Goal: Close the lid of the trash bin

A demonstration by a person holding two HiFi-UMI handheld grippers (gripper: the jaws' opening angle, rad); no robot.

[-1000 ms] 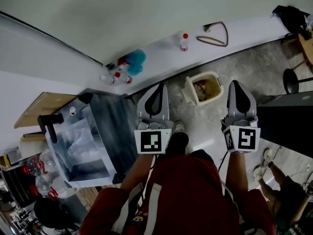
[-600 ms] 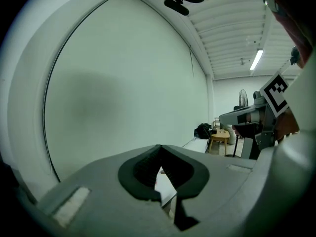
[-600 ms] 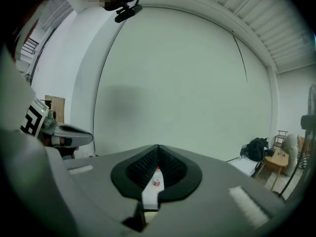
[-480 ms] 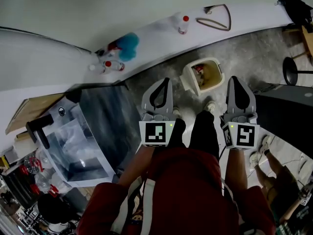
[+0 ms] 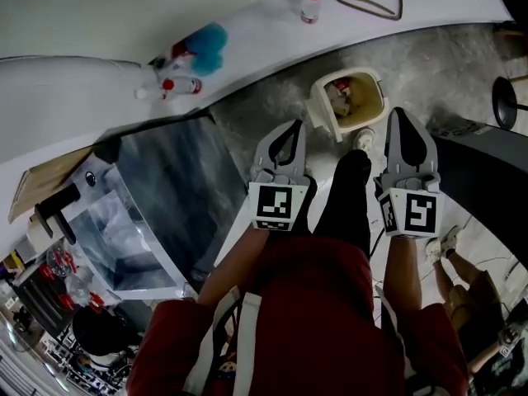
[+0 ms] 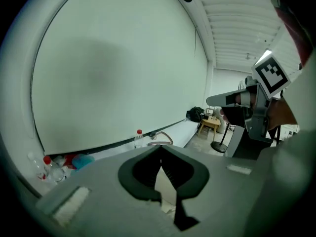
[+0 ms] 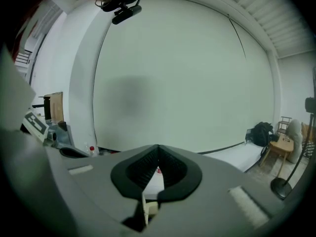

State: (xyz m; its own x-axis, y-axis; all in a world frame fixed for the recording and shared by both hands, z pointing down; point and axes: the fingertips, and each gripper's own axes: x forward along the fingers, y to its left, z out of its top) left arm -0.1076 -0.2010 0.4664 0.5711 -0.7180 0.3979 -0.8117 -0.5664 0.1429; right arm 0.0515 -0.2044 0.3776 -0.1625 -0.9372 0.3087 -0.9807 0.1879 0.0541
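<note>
A small cream trash bin stands on the grey floor by the white ledge. It is open, its lid is swung to its left side, and rubbish shows inside. My left gripper hovers short of the bin on its left, jaws shut and empty. To the right of the bin my right gripper is held the same way, also shut with nothing in it. In the left gripper view a cream sliver of the bin shows behind the closed left gripper. The right gripper likewise frames a bit of the bin.
My own dark-trousered leg and shoe step between the grippers toward the bin. A clear-sided box stands at the left. Bottles, a blue object and a cable loop lie on the ledge. A dark cabinet is right.
Both grippers have sunk and come nearer the bin. My leg has stepped forward between them, and the bin now sits higher and closer in the head view.
</note>
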